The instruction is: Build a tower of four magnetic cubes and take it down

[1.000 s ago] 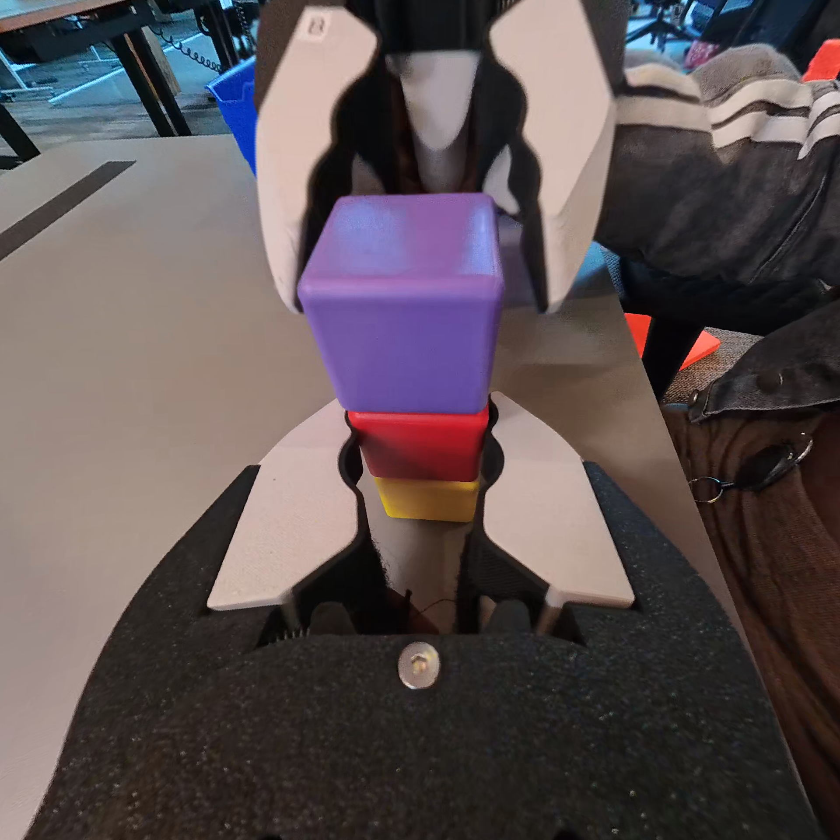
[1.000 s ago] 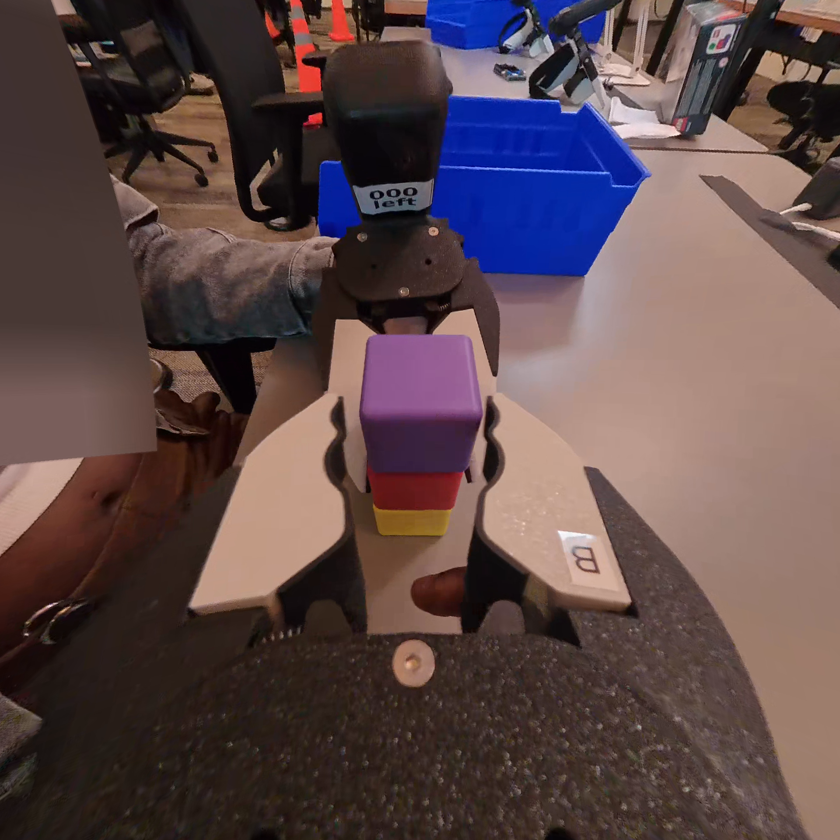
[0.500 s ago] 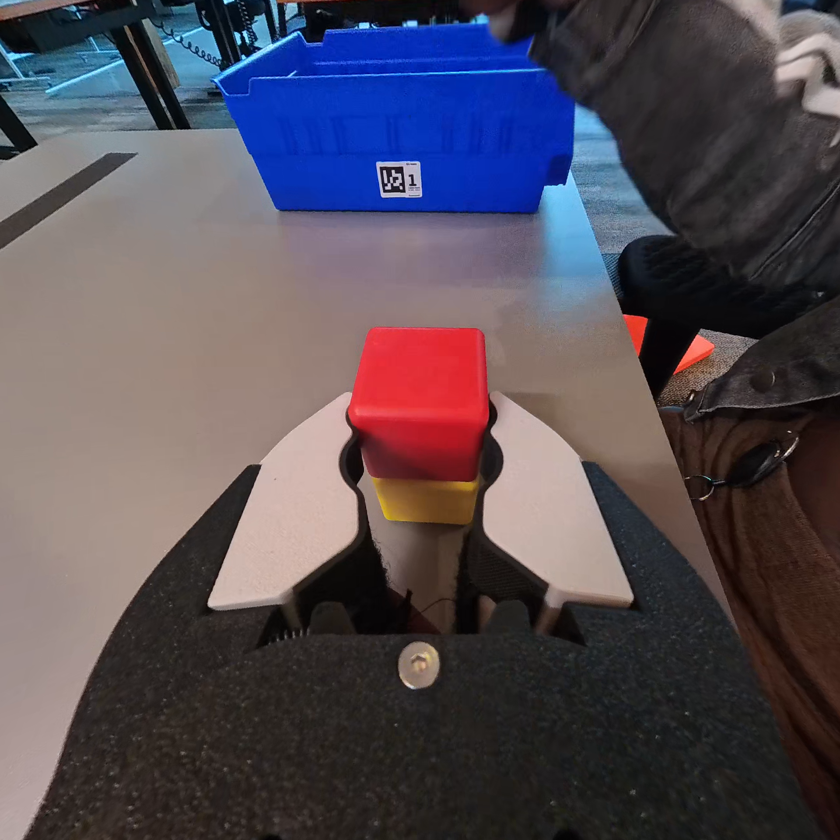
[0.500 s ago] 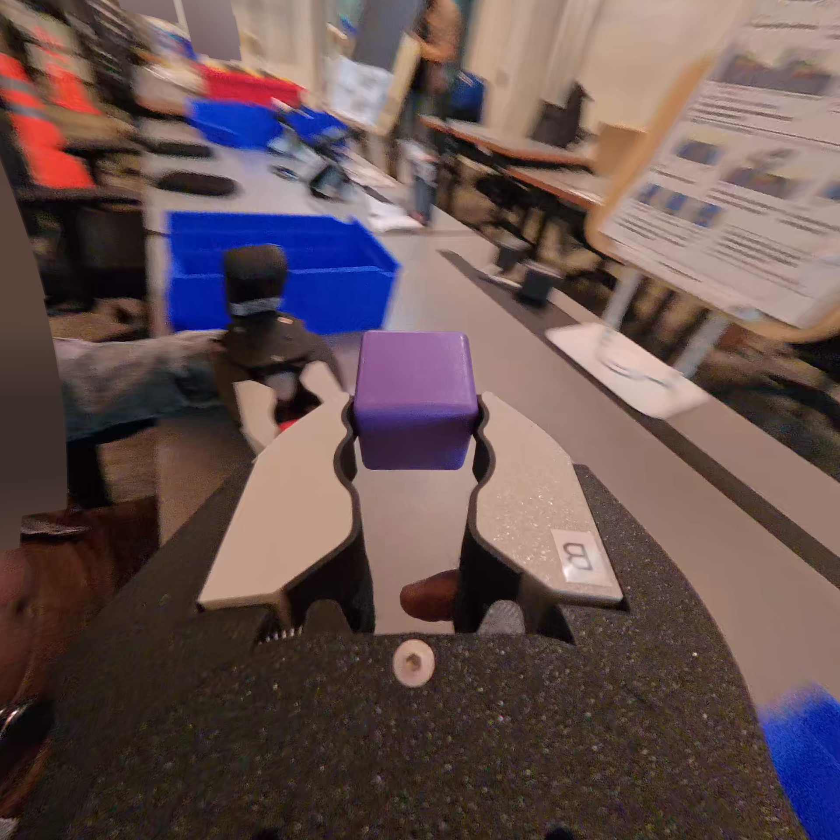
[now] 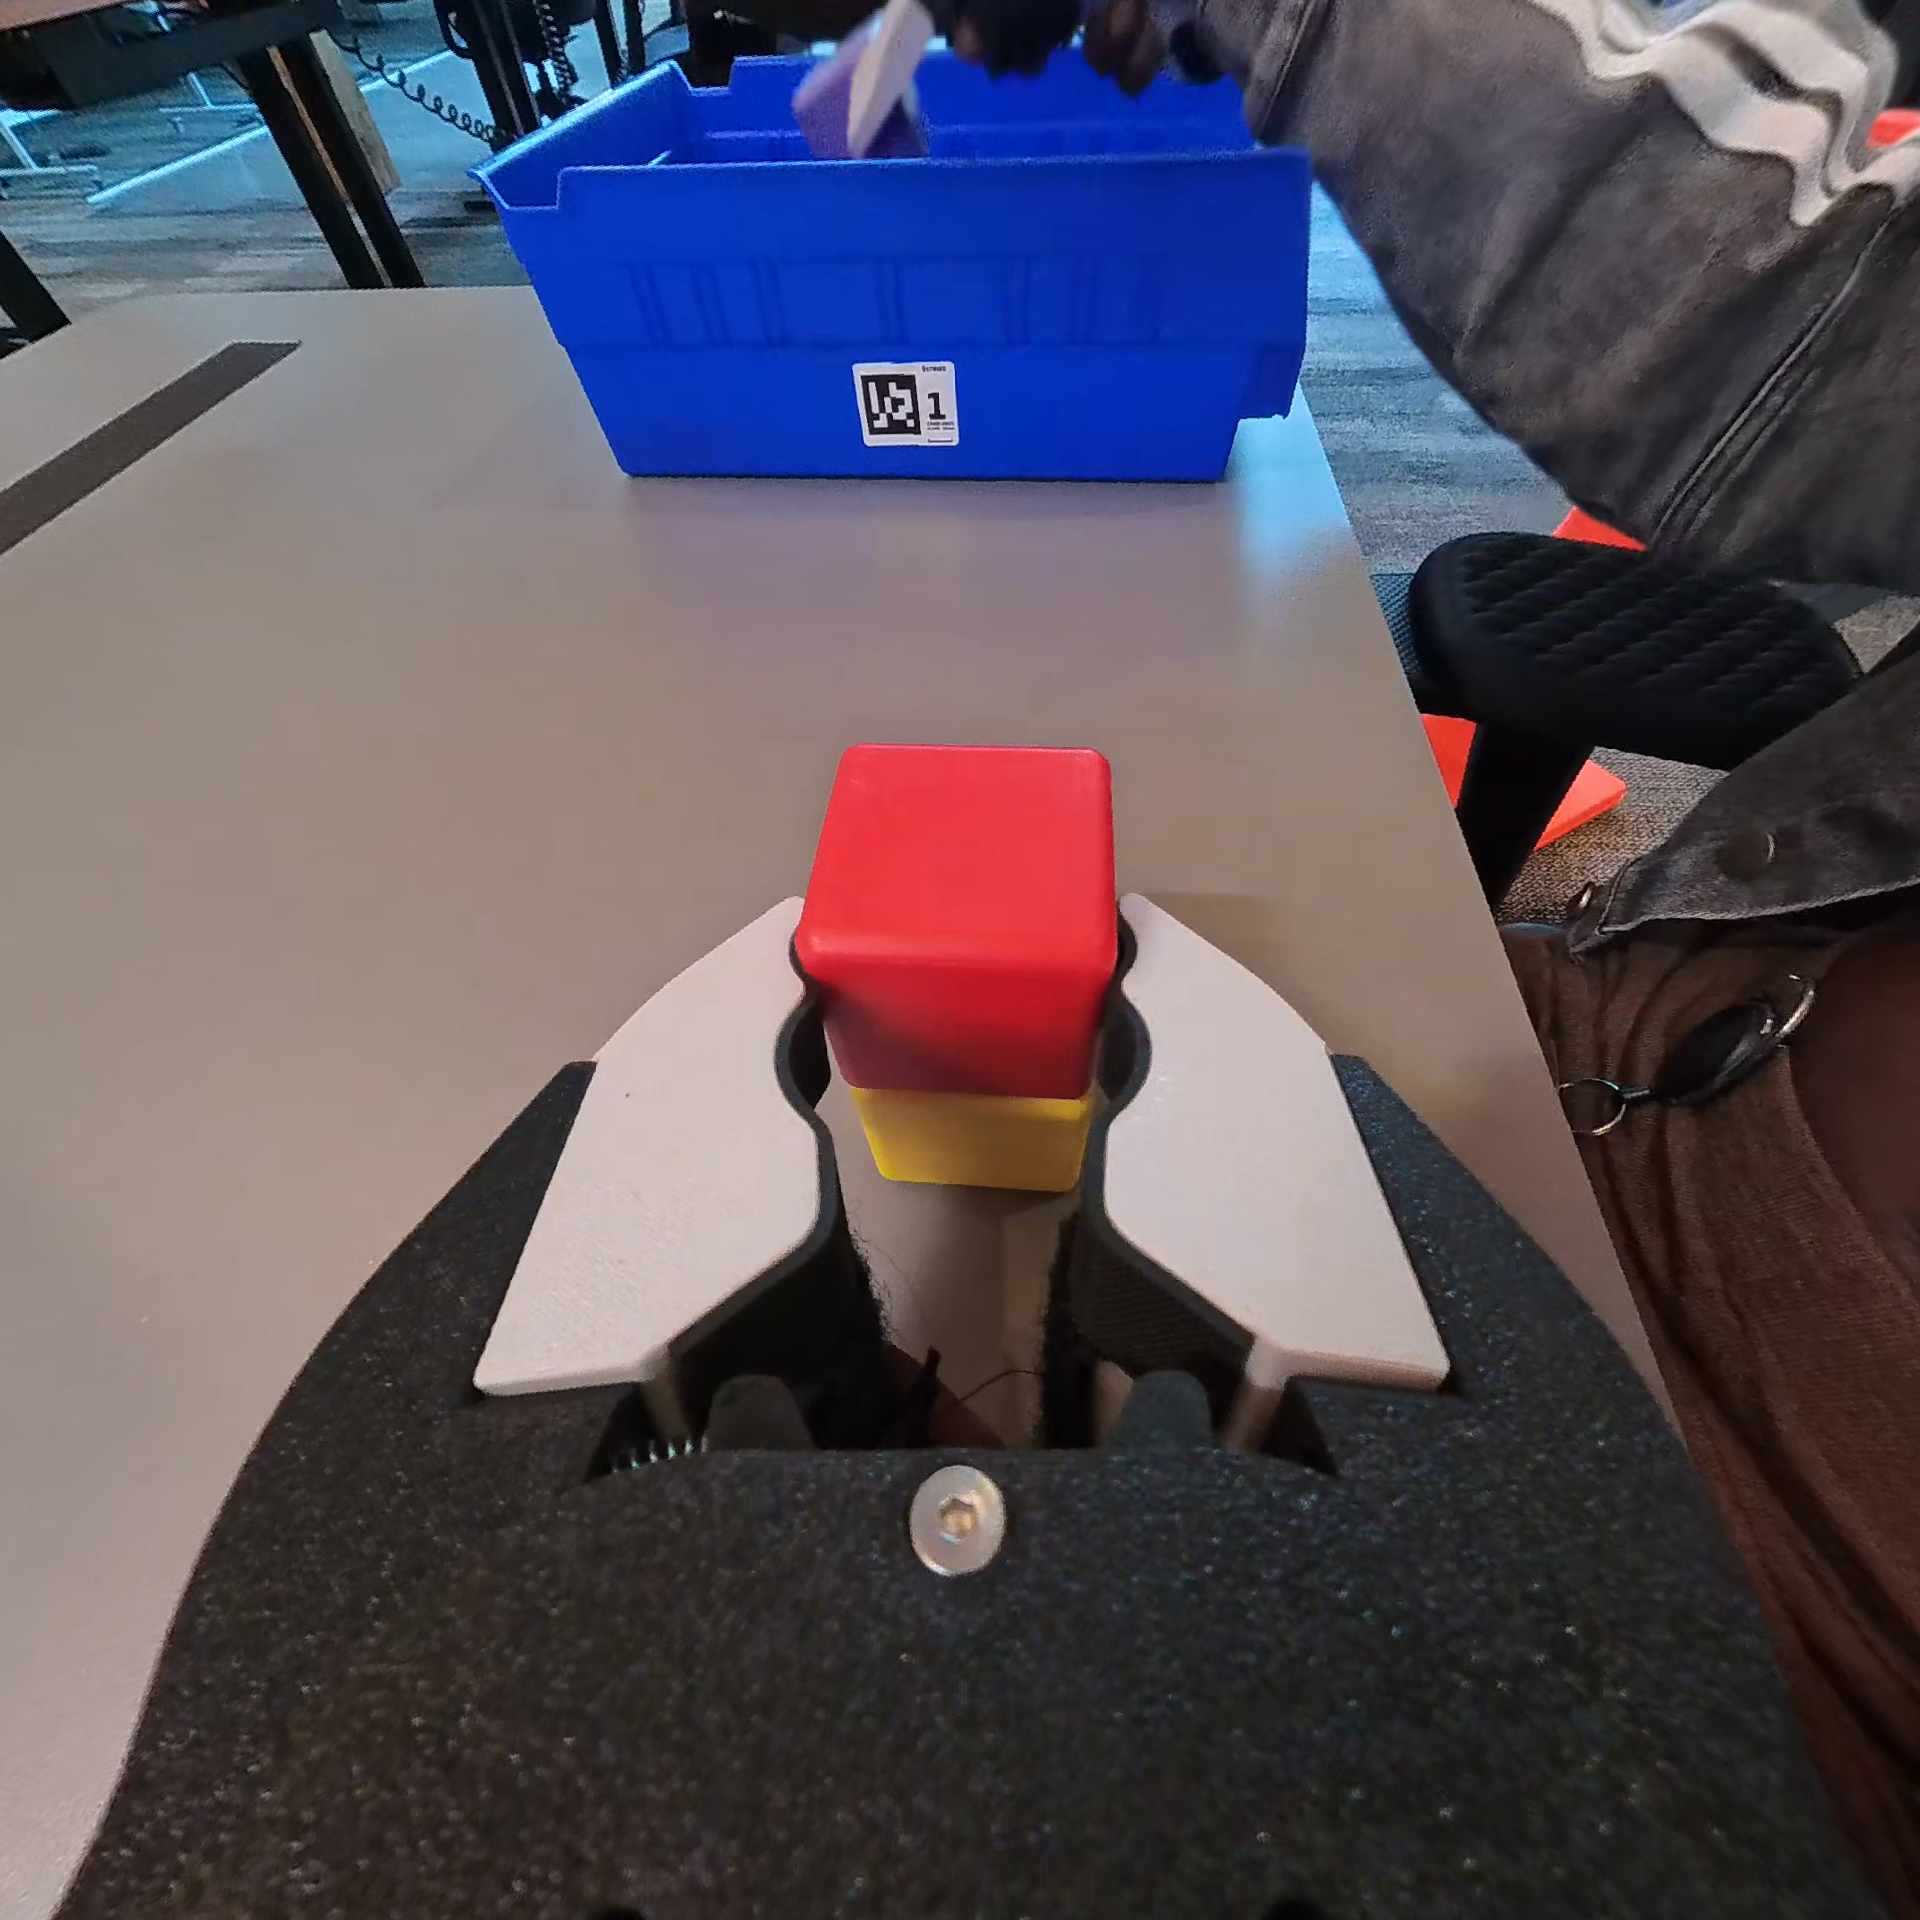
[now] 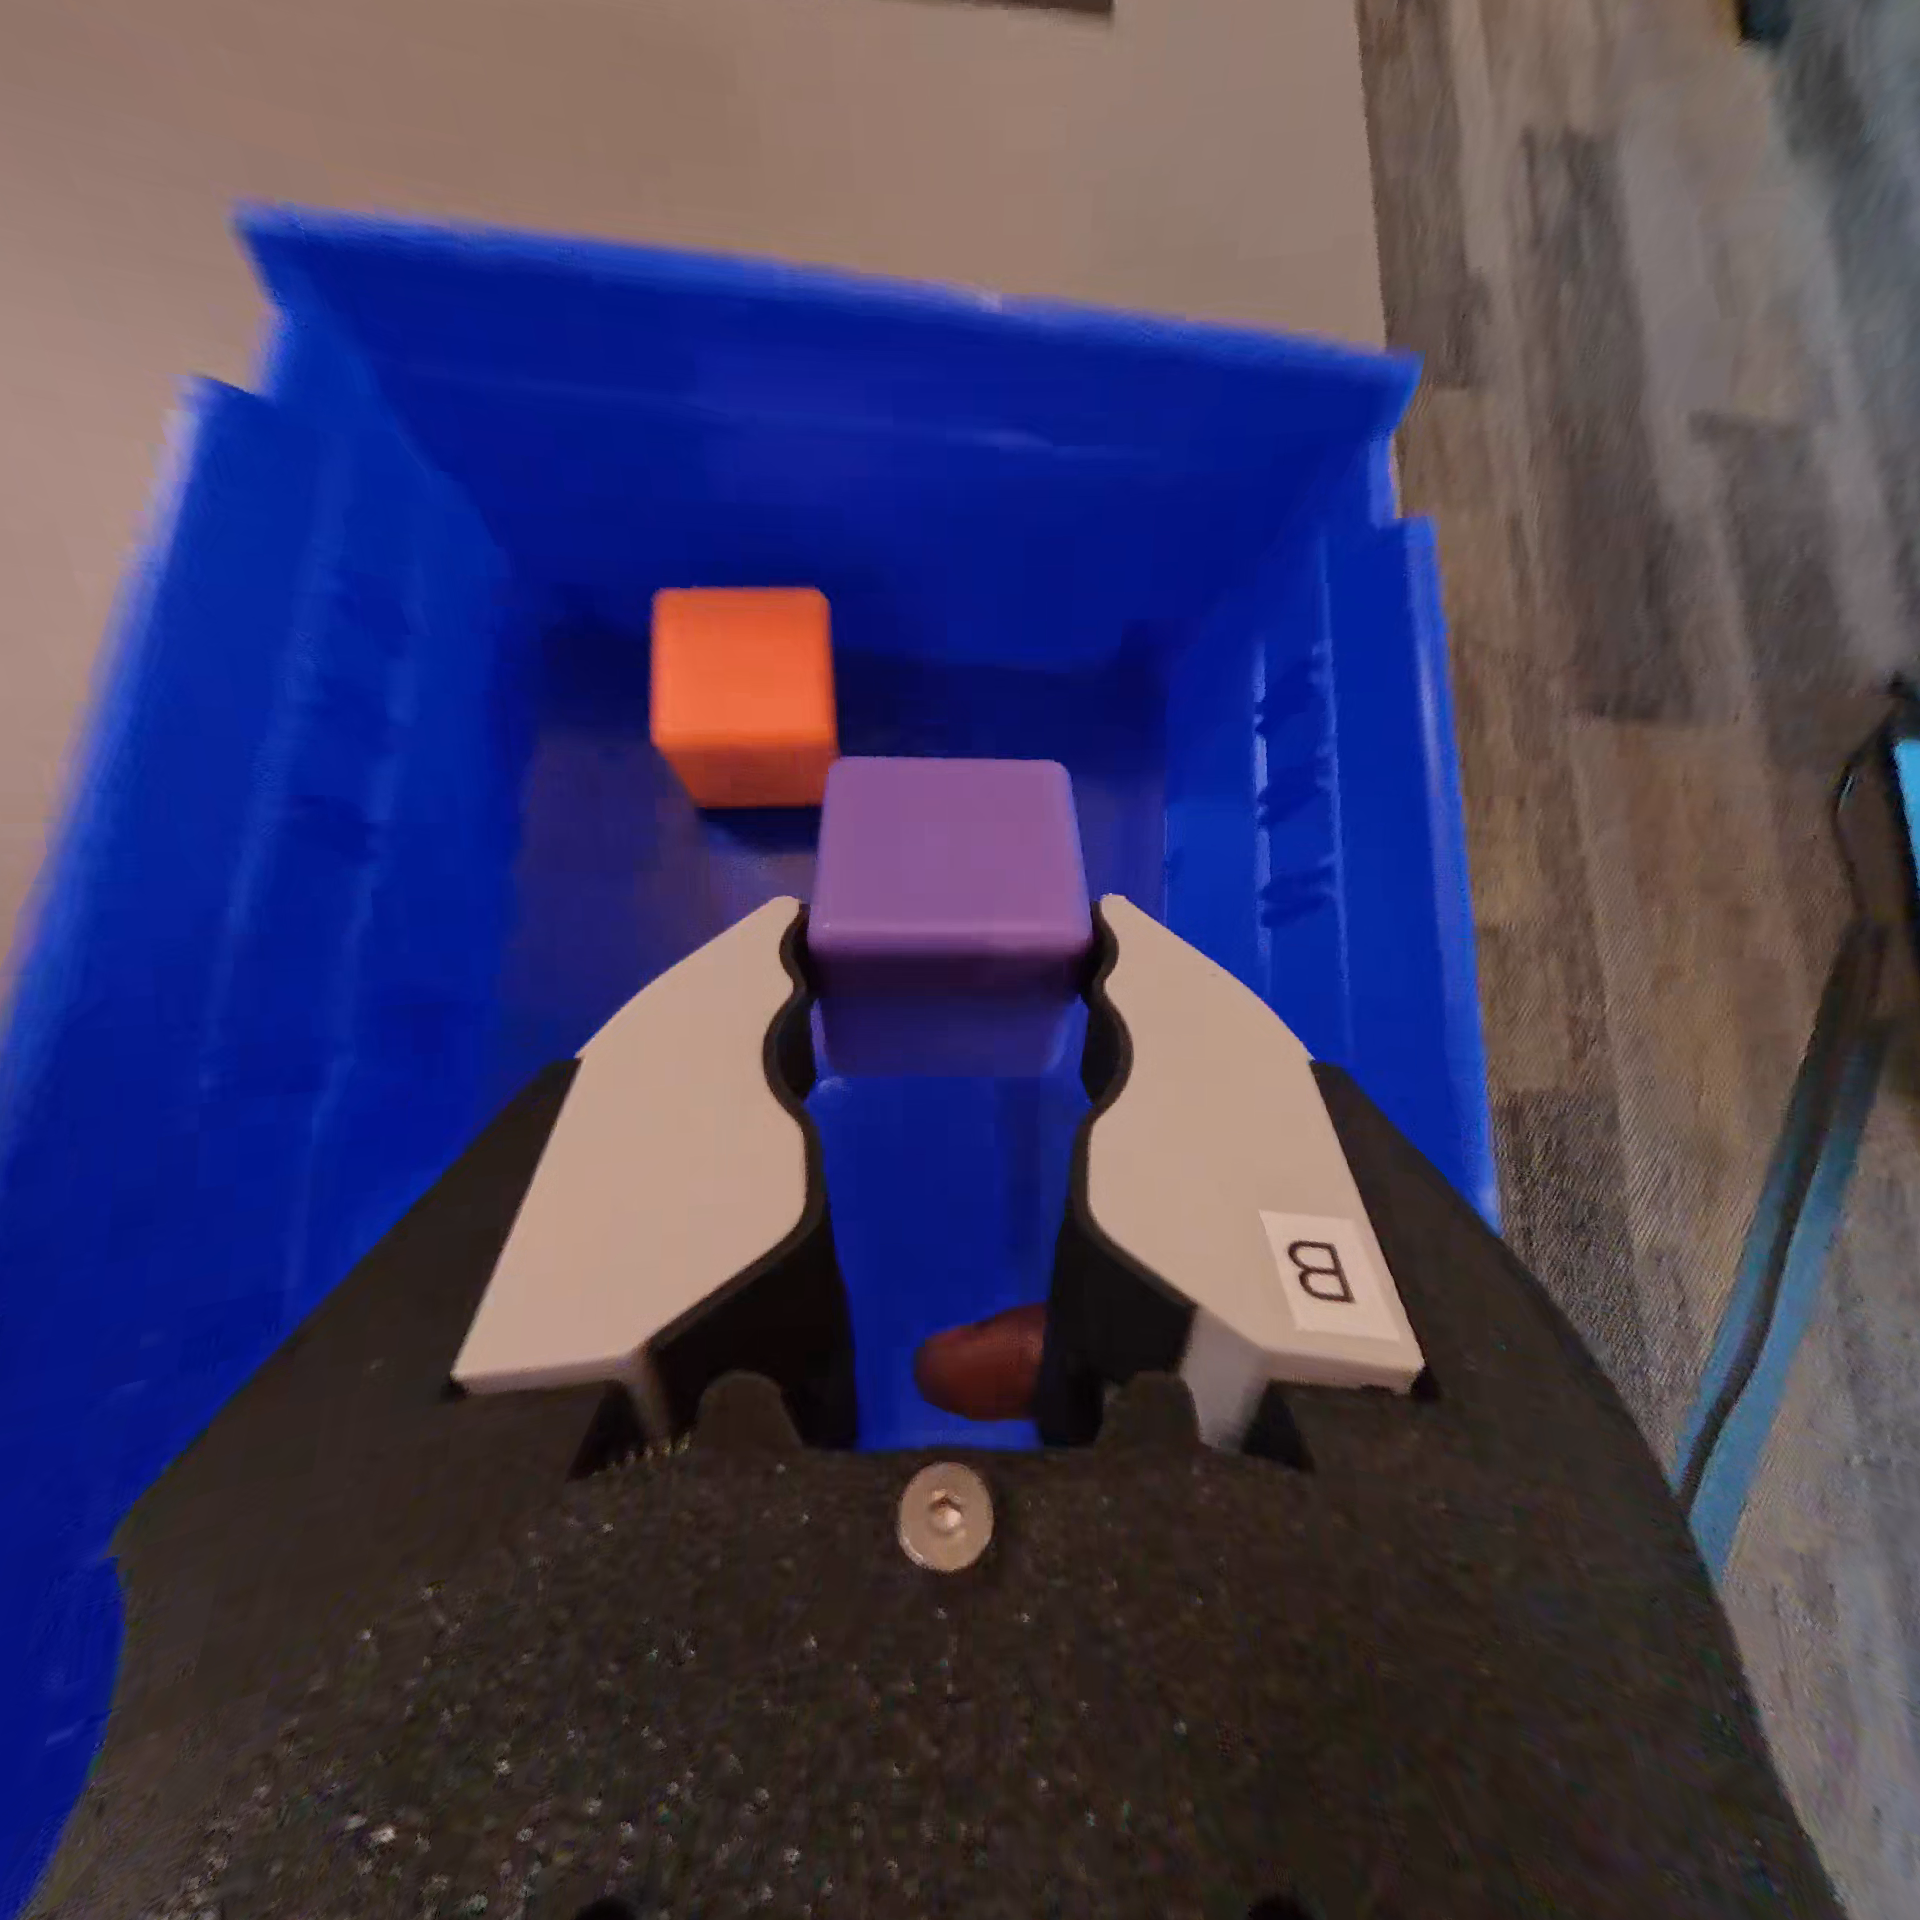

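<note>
Cubes: smooth red cube (image 5: 961,914) on yellow cube (image 5: 971,1138), near table edge, clamped by left gripper (image 5: 961,935); right gripper (image 6: 948,935) grips matte purple cube (image 6: 948,883) over blue bin (image 6: 312,727), orange cube (image 6: 743,696) probably on its floor

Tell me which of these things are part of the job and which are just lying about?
Part of the job:
red plastic cube
yellow plastic cube
purple plastic cube
orange plastic cube
blue plastic bin
both grippers

Just lying about:
black chair armrest
keys
</note>
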Motion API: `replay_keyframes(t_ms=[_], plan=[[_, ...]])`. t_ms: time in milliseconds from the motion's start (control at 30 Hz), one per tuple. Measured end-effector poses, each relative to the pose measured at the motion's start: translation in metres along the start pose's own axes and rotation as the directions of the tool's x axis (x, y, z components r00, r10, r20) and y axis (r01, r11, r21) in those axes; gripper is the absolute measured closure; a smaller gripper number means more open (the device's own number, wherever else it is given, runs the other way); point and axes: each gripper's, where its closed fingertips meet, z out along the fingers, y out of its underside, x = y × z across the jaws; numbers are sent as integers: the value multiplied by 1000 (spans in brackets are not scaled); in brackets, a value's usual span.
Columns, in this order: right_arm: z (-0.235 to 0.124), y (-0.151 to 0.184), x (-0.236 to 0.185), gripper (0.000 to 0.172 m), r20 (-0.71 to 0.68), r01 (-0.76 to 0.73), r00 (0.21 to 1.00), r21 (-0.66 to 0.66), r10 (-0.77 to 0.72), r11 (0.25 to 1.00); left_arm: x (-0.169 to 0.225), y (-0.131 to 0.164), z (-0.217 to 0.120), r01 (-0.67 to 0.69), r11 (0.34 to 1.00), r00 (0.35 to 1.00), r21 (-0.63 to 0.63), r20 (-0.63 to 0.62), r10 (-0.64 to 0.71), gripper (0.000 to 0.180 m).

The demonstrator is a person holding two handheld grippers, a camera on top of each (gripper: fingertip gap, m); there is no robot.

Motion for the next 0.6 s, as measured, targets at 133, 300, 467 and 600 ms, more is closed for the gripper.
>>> replay_keyframes(t_ms=[133,300,467,600], plan=[[29,21,10,122,-34,-37,999,-70,35,997,0,0,0,1,1000,1000,0,-3,-1,131],[46,34,16,122,-47,-51,998,-106,46,993,0,0,0,0,1000,1000,0,-2,0,131],[47,40,17,122,-39,-64,997,-132,59,989,0,0,0,0,1000,1000,0,-2,0,131],[41,33,15,107,-24,-81,997,-86,79,993,1,0,0,-5,1000,1000,1,-6,5,131]])
